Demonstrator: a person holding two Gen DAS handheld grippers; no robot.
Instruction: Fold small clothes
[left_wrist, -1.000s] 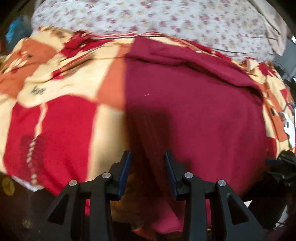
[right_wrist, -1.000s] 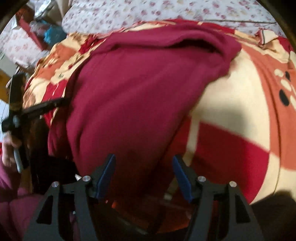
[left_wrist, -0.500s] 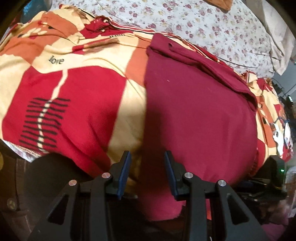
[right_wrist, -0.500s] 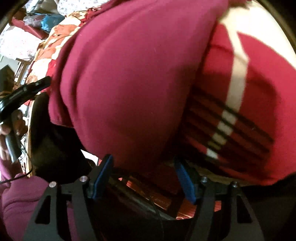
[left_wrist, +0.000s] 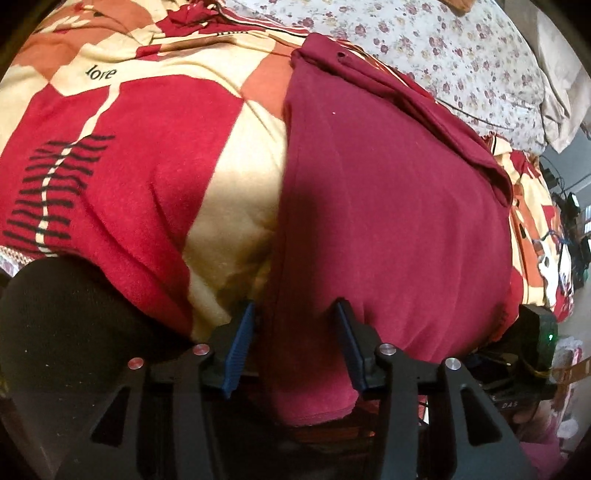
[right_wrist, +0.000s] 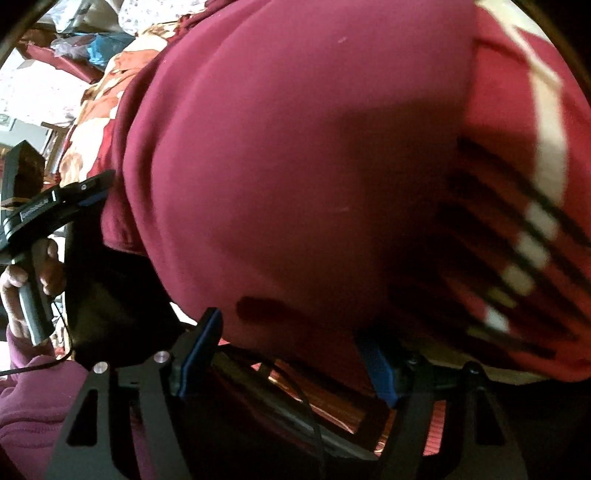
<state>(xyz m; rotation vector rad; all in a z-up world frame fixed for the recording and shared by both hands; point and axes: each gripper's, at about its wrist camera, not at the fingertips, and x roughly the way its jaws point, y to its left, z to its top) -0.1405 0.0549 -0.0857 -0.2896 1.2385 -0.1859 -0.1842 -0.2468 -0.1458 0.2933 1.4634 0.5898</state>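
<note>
A maroon garment (left_wrist: 388, 206) lies spread flat on a red, cream and orange patterned blanket (left_wrist: 129, 129). Its near hem hangs over the bed's edge. My left gripper (left_wrist: 295, 343) sits at the near left corner of the hem. Its jaws are opening, with the cloth loose between the blue pads. In the right wrist view the same garment (right_wrist: 295, 147) fills the frame. My right gripper (right_wrist: 291, 354) stands low at the near right part of the hem. Its jaws are also opening, wide, and the pads are not pressing on the cloth.
A white floral sheet (left_wrist: 443, 48) covers the bed beyond the blanket. A person's hand (right_wrist: 22, 288) in a maroon sleeve (right_wrist: 33, 406) holds the left tool's handle. Clutter and cables lie off the bed at the right (left_wrist: 569, 221) and the far left (right_wrist: 92, 48).
Both grippers came down toward the garment's near hem at the bed's edge. The left jaws have spread apart a little. The right jaws have widened too.
</note>
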